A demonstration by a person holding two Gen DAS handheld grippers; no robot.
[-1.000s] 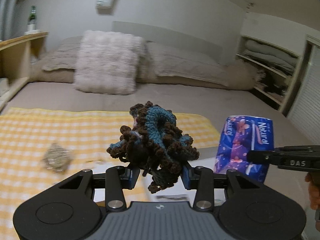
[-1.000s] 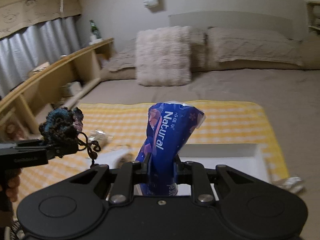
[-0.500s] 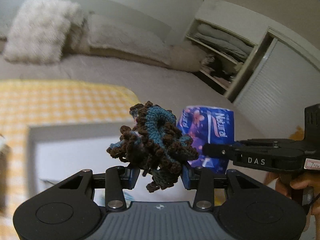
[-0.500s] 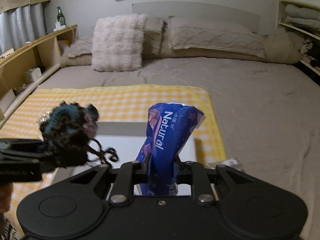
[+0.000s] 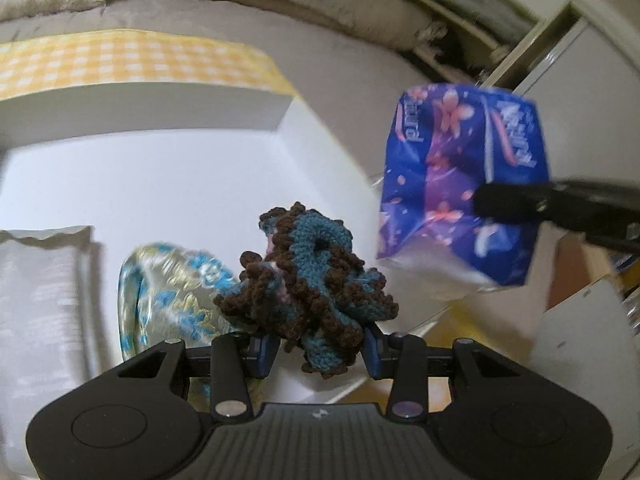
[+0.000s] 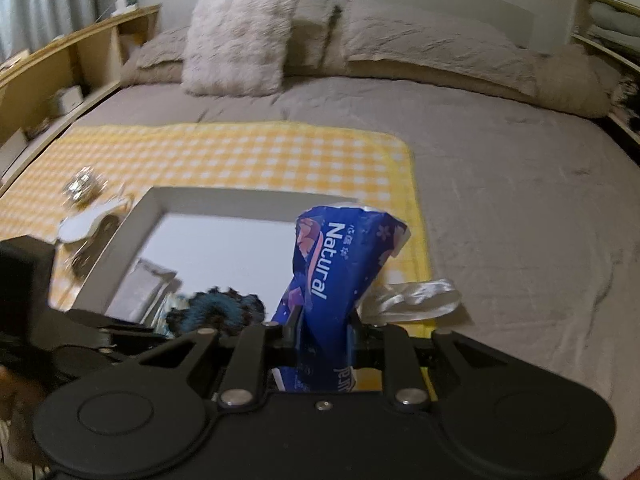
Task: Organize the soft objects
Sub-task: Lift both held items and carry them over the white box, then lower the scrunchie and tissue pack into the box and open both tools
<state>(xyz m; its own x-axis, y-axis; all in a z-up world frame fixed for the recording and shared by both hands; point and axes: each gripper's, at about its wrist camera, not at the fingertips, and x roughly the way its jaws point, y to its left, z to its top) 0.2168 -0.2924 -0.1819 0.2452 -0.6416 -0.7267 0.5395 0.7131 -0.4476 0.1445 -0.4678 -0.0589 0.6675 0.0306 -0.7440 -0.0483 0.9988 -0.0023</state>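
My left gripper [image 5: 316, 354] is shut on a brown and teal crocheted scrunchie [image 5: 310, 286] and holds it over the white box [image 5: 168, 184]. The scrunchie also shows in the right wrist view [image 6: 218, 312]. My right gripper [image 6: 322, 334] is shut on a blue "Natural" tissue pack [image 6: 338, 276], held at the box's right edge; the pack also shows in the left wrist view [image 5: 460, 188]. Inside the box lie a grey-white folded cloth [image 5: 44, 292] and a clear packet with blue print [image 5: 172, 296].
The box sits on a yellow checked cloth [image 6: 240, 156] on a grey bed [image 6: 520, 184]. A white crumpled wrapper [image 6: 412, 296] lies right of the box. A shiny small item [image 6: 82, 186] and a white piece [image 6: 88, 218] lie left of it. Pillows [image 6: 240, 40] at the back.
My left gripper has tilted down and moved over the box, so the scrunchie now hangs above the items inside. The right gripper with the tissue pack has come close to the box's right edge.
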